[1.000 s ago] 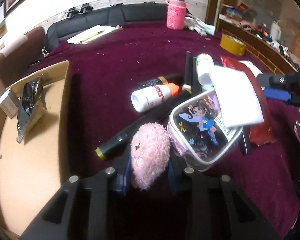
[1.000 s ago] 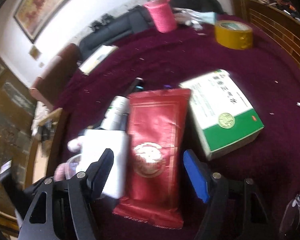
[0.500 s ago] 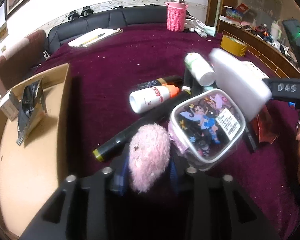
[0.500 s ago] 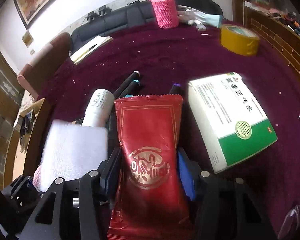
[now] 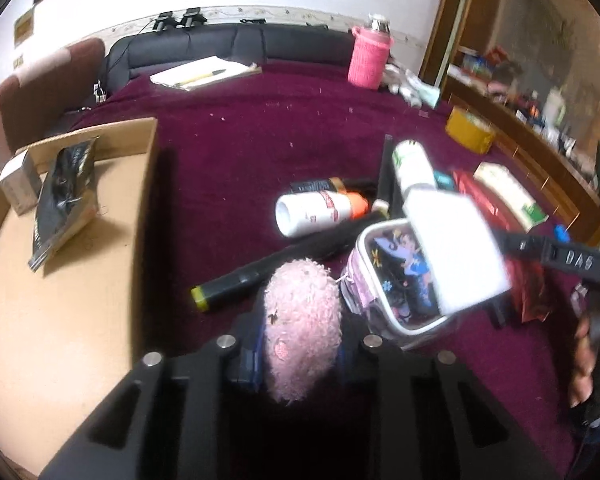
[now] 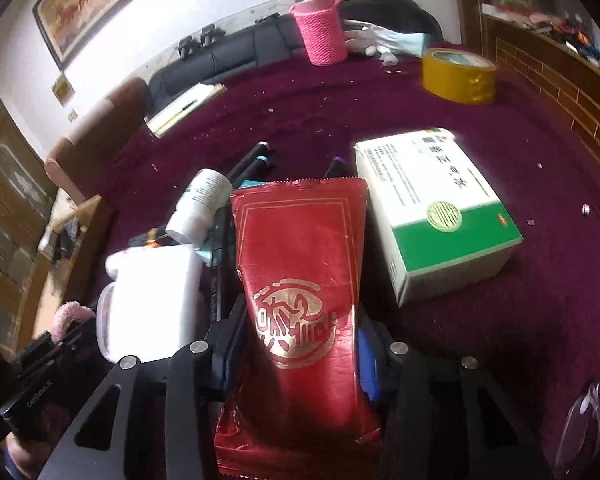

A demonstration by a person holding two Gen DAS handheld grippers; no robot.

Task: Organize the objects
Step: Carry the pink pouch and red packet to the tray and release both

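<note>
From the left wrist, our left gripper [image 5: 300, 360] has just tightened, clenching a pink fluffy toy [image 5: 302, 320] at lower centre. From the right wrist, our right gripper [image 6: 300, 344] has just narrowed around a red packet [image 6: 300, 280] mid-frame on the desk [image 6: 500, 140].

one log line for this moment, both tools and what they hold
left tool: shut on pink fluffy toy | right tool: jaws just closing, shut on red packet | cardboard box: holds black pouch

Glossy foil pouch [image 6: 300, 280], fuzzy pink pompom [image 5: 300, 320], seemingly velvety tablecloth [image 5: 260, 140].
</note>
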